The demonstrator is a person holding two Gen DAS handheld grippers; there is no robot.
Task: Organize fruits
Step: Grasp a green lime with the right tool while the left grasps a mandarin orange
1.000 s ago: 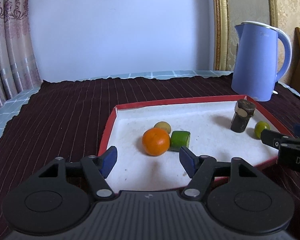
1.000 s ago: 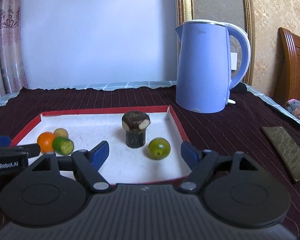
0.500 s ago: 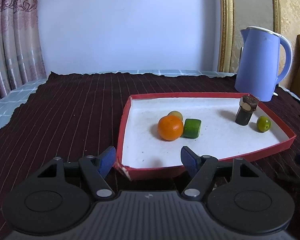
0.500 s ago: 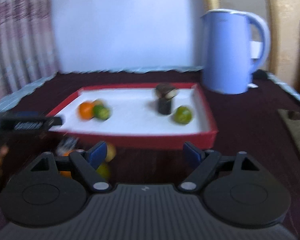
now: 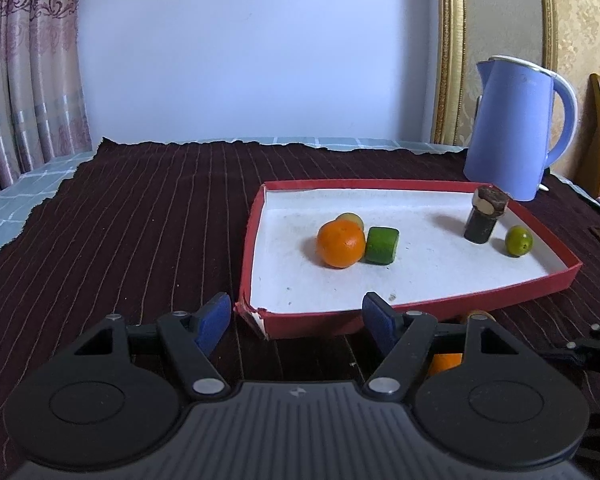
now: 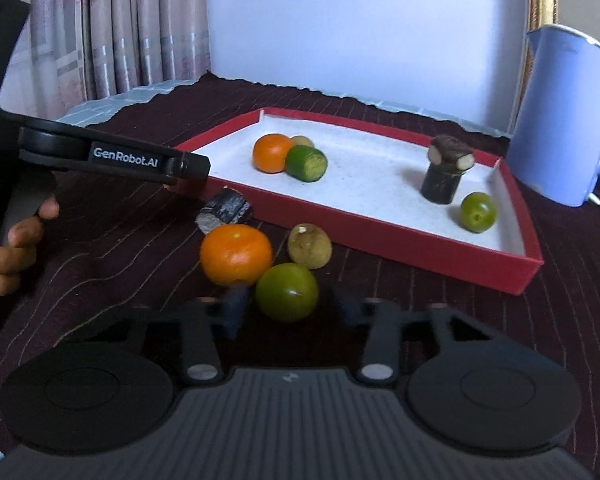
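Note:
A red tray (image 6: 380, 236) with a white floor holds an orange (image 6: 272, 153), a green cut piece (image 6: 306, 163), a dark capped cylinder (image 6: 444, 174) and a green round fruit (image 6: 478, 212). On the cloth before the tray lie an orange (image 6: 236, 254), a yellow-brown fruit (image 6: 309, 246), a green fruit (image 6: 286, 292) and a dark chunk (image 6: 224, 212). My right gripper (image 6: 290, 308) is closing, its blurred fingers on either side of the green fruit without touching it. My left gripper (image 5: 296, 320) stands open at the tray's (image 5: 420, 312) torn near-left corner, holding nothing.
A blue kettle (image 5: 516, 136) stands behind the tray's far right corner. A hand (image 6: 16, 240) holds the left gripper's body (image 6: 112, 158) at the left of the right wrist view. The dark striped cloth (image 5: 140, 220) stretches to the left.
The right gripper swung left and sank from the tray to the loose fruits before it, and its fingers came inward. The left gripper drew back from above the tray to its near corner.

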